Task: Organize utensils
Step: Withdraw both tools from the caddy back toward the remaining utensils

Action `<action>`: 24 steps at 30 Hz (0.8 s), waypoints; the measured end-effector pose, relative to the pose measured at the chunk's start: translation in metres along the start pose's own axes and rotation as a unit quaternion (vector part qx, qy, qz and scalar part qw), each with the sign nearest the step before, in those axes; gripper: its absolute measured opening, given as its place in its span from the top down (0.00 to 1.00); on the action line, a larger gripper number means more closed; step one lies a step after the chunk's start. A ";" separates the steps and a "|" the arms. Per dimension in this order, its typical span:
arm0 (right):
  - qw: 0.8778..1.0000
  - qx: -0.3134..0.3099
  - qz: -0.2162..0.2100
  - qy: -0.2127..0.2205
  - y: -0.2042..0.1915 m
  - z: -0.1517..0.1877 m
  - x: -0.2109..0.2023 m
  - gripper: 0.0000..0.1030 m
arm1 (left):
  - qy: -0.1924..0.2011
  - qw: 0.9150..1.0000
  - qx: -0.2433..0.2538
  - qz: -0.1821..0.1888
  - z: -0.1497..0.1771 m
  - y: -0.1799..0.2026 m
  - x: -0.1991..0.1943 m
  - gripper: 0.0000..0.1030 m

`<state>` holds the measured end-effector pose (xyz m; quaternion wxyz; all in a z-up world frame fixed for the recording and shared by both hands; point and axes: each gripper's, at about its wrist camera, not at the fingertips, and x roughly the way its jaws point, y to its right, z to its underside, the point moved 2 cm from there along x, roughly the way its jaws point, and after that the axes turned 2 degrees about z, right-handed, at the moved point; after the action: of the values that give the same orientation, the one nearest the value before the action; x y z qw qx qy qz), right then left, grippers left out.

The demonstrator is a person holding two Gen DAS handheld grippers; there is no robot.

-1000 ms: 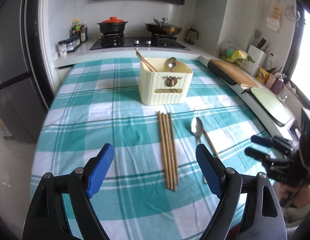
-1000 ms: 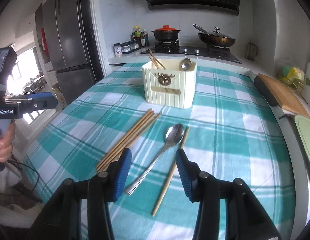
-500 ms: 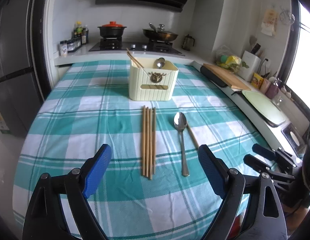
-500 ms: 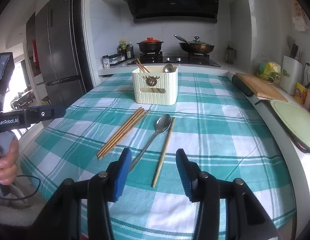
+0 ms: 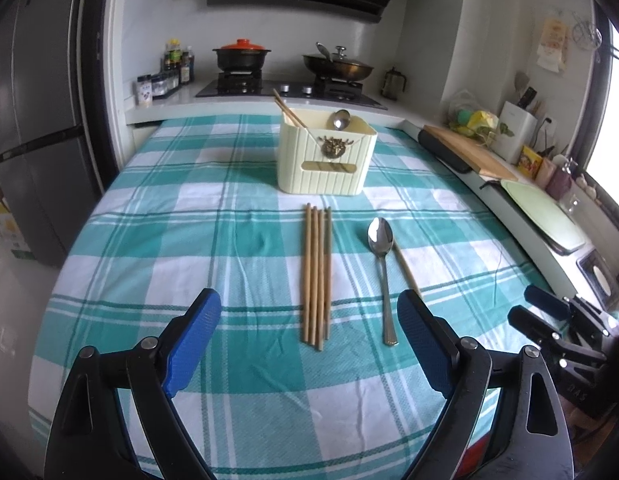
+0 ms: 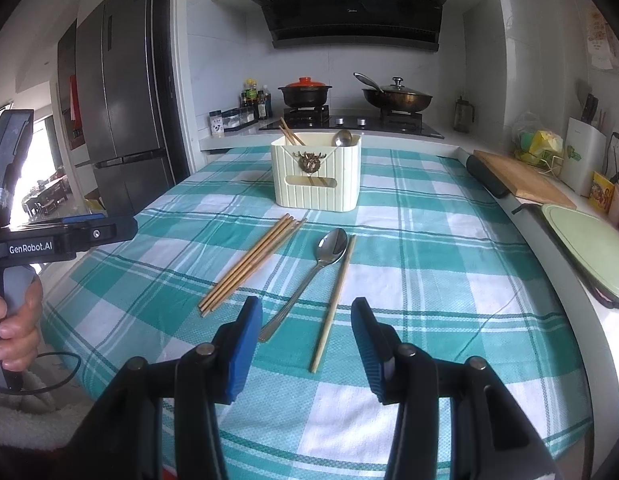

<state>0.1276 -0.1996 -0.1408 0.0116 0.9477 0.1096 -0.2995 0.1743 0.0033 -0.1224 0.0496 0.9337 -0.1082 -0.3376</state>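
Chopsticks (image 5: pixel 316 276), spoon (image 5: pixel 380 256) and a stray stick (image 6: pixel 334 300) lie on the cloth before the holder (image 5: pixel 325 160). Left gripper (image 5: pixel 307 344) and right gripper (image 6: pixel 307 350) gape, empty. Risk: thin sticks roll or scatter under pinch.

Daylight floods in from a window (image 5: pixel 613 120) at the right edge, blown out white. Both views stay sharp, fisheye-bent with dark vignetted corners; shadows on the tablecloth (image 6: pixel 429 248) are faint.

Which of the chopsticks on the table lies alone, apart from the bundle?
The single chopstick beside the spoon, on its right in the right wrist view. The other four lie packed together, left of the spoon.
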 end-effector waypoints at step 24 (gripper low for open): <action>0.999 0.010 0.004 -0.049 0.000 0.008 0.025 0.54 | -0.054 0.998 -0.015 -0.008 0.010 -0.027 0.047 0.10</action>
<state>0.1433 -0.1956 -0.1613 0.0089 0.9322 0.1025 -0.3469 0.2082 0.0182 -0.1637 0.0552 0.9141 -0.0980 -0.3895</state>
